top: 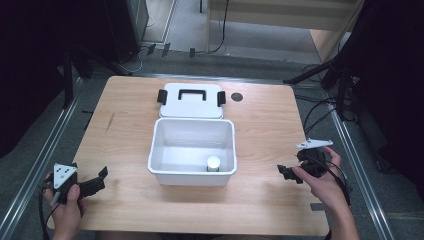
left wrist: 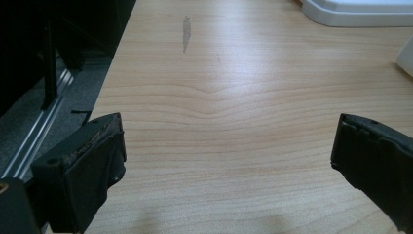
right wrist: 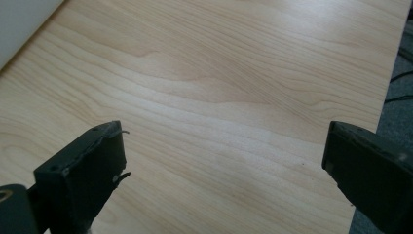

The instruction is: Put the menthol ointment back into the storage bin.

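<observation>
— Wood-grain bench (top: 260,200) under me, bare along its near edge. My left tongs (top: 100,179) sit at the near left corner, jaws spread wide, nothing between them.

— And your right?

— My right tongs (top: 286,172) hover over the near right edge, equally wide apart and empty. Between them, mid-bench, stands the white box (top: 192,172), open, with a small white-capped jar (top: 213,164) in its near right corner. Just behind it lies the lid (top: 191,107), black handle up.

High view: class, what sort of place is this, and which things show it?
Probably a lab or recording workspace, not a home: a bare wooden table framed by metal rails, dark stands around it with loose floor cables, and a hand-held left gripper and right gripper.
</observation>
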Demonstrator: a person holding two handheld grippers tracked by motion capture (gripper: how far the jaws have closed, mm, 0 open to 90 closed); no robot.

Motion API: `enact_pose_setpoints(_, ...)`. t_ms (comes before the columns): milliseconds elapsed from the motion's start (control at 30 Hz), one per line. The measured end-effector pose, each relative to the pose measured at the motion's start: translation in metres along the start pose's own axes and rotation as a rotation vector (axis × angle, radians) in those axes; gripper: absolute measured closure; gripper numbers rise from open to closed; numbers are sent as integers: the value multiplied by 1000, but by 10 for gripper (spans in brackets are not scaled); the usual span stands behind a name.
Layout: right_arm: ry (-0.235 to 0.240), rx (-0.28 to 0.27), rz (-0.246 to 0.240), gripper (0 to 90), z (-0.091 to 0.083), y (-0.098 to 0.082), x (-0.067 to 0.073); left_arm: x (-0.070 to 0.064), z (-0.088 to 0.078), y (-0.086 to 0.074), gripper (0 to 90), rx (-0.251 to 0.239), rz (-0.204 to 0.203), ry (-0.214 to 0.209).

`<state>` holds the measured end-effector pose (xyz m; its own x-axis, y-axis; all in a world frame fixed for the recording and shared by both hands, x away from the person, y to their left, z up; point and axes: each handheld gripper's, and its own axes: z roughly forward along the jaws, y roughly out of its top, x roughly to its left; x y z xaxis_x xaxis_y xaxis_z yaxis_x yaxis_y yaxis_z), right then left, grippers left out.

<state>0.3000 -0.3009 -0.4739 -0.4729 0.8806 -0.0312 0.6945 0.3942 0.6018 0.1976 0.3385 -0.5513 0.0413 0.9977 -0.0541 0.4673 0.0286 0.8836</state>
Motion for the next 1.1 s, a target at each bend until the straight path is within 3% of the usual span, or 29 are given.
enact_pose_setpoints(400,-15,-283,128,4,10,-59,-8,0,0,0,1,-2,5,-6)
enact_pose_setpoints(567,12,-373,133,4,8,-78,-7,-1,0,0,1,-4,16,-13)
enact_pose_setpoints(867,-2,-459,180,4,9,-101,-5,-1,0,0,1,-3,16,-11)
enact_pose_setpoints(1000,-9,-476,180,4,9,-106,-5,-1,0,0,2,-4,18,-11)
enact_pose_setpoints(1100,-12,-484,212,4,8,-110,-7,-1,0,0,1,-4,19,-11)
